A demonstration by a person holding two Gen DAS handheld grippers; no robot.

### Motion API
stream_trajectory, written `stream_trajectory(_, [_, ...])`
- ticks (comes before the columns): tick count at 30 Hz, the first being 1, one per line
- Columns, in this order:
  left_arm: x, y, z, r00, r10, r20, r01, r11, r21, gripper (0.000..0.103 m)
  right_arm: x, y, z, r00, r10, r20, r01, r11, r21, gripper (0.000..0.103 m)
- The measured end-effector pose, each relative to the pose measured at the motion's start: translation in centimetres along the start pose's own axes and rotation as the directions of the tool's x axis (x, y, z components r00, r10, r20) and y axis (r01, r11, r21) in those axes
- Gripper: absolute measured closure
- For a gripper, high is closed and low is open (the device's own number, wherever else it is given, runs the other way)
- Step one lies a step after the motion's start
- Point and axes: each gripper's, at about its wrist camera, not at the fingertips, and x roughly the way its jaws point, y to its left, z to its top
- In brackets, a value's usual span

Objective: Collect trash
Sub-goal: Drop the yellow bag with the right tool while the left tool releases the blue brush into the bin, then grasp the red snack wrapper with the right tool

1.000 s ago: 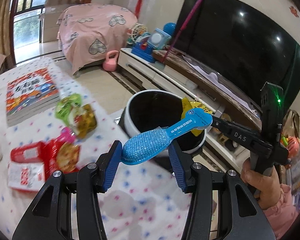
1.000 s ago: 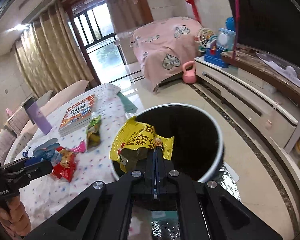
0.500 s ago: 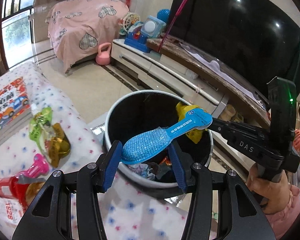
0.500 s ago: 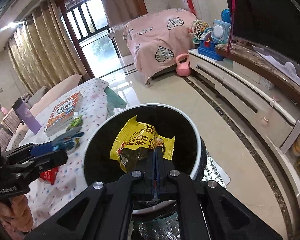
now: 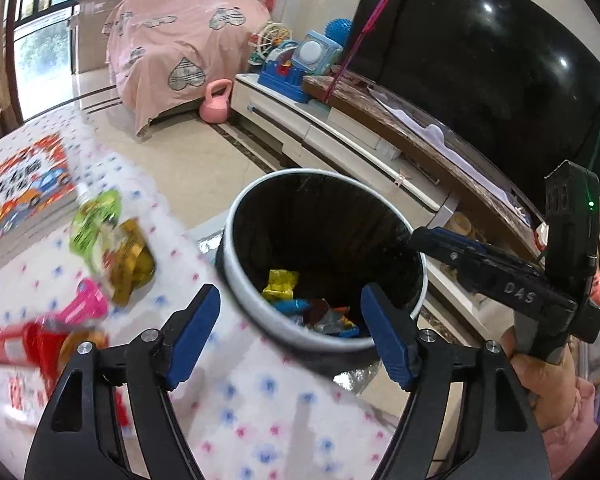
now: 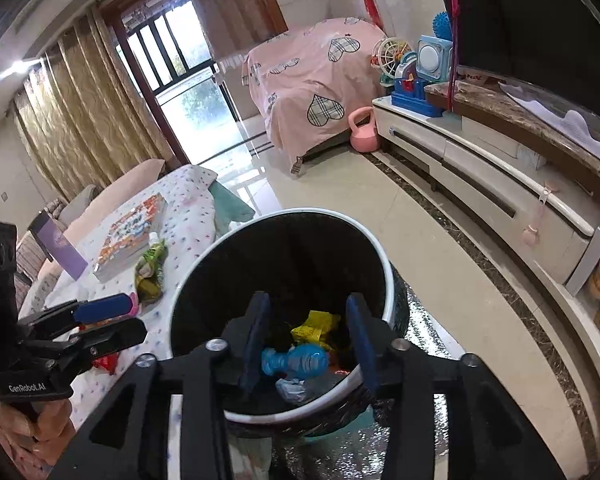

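Observation:
The white-rimmed trash bin [image 5: 236, 272] with a black liner stands beside the table; it also shows in the right wrist view [image 6: 384, 272]. Inside lie the yellow wrapper [image 5: 280, 282] [image 6: 316, 326] and the blue packet [image 6: 296, 360] [image 5: 292, 305]. My left gripper [image 5: 292, 334] is open and empty over the bin's near rim. My right gripper [image 6: 306, 340] is open and empty above the bin's mouth. On the table lie a green and gold snack bag [image 5: 108, 236] [image 6: 150, 266], a pink item [image 5: 86, 304] and red wrappers [image 5: 28, 340].
A colourful book [image 5: 20, 188] lies on the dotted tablecloth [image 5: 260, 432]. A white TV cabinet [image 6: 480, 172] with toys and a large TV [image 5: 480, 64] runs along the right. A pink kettlebell [image 5: 216, 104] stands on the floor by a pink-covered bed [image 6: 312, 76].
Both grippers have opened. The blue packet dropped from my left gripper and the yellow wrapper from my right gripper; both now lie in the bin.

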Motion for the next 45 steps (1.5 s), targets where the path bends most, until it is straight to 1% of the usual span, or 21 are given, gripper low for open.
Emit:
stream_trajectory(1, [-0.4, 0.4, -0.4, 1.000, 0.002, -0.001, -0.002, 1.000, -0.013, 0.028, -0.2, 0.2, -0.1, 1.000, 0.006, 0.006, -0.006, 1.000, 0.005, 0.048])
stream_trajectory(3, [-1.3, 1.2, -1.5, 1.000, 0.007, -0.001, -0.007, 0.999, -0.039, 0.028, -0.7, 0.8, -0.6, 0.999, 0.027, 0.018, -0.027, 1.000, 0.015, 0.028])
stream_trajectory(6, [-2.8, 2.7, -3.3, 1.000, 0.025, 0.002, -0.025, 0.997, -0.079, 0.028, -1.3, 1.8, -1.4, 0.998, 0.057, 0.034, -0.058, 0.998, 0.031, 0.016])
stream_trajectory(9, [-4.4, 4.2, -5.0, 0.999, 0.051, 0.011, -0.049, 0.992, -0.112, 0.028, -1.7, 3.1, -2.4, 0.995, 0.086, 0.040, -0.088, 0.995, 0.044, 0.011])
stream_trajectory(14, [-7.0, 7.3, -7.7, 0.996, 0.090, 0.015, -0.086, 0.978, -0.192, 0.028, -1.8, 5.6, -4.1, 0.991, 0.132, 0.029, -0.133, 0.990, 0.045, 0.011])
stream_trajectory(20, [-9.6, 10.8, -10.6, 0.989, 0.145, 0.019, -0.135, 0.957, -0.256, 0.027, -1.6, 9.0, -6.0, 0.984, 0.179, 0.004, -0.179, 0.983, 0.027, 0.011])
stream_trajectory(25, [-11.1, 13.3, -12.4, 0.984, 0.176, 0.018, -0.162, 0.937, -0.309, 0.027, -0.8, 11.9, -7.1, 0.976, 0.218, -0.028, -0.218, 0.976, 0.003, 0.011])
stream_trajectory(29, [-12.0, 14.6, -13.2, 0.980, 0.198, 0.020, -0.181, 0.926, -0.331, 0.027, 0.0, 14.1, -7.8, 0.970, 0.238, -0.056, -0.240, 0.971, -0.018, 0.011])
stream_trajectory(36, [-12.5, 16.4, -13.7, 0.975, 0.220, 0.015, -0.200, 0.911, -0.359, 0.027, 1.9, 17.5, -8.0, 0.955, 0.280, -0.096, -0.284, 0.959, -0.027, 0.011])
stream_trajectory(41, [-12.3, 17.1, -13.4, 0.975, 0.223, 0.009, -0.205, 0.910, -0.360, 0.026, 3.3, 19.8, -7.5, 0.947, 0.302, -0.107, -0.307, 0.951, -0.034, 0.012])
stream_trajectory(43, [-12.0, 17.3, -13.1, 0.975, 0.223, 0.006, -0.206, 0.911, -0.356, 0.024, 4.1, 20.5, -7.2, 0.947, 0.303, -0.110, -0.308, 0.951, -0.036, 0.012])
stream_trajectory(45, [-11.7, 17.3, -12.9, 0.975, 0.221, 0.004, -0.205, 0.913, -0.354, 0.021, 5.0, 21.2, -6.9, 0.947, 0.300, -0.116, -0.306, 0.951, -0.036, 0.019])
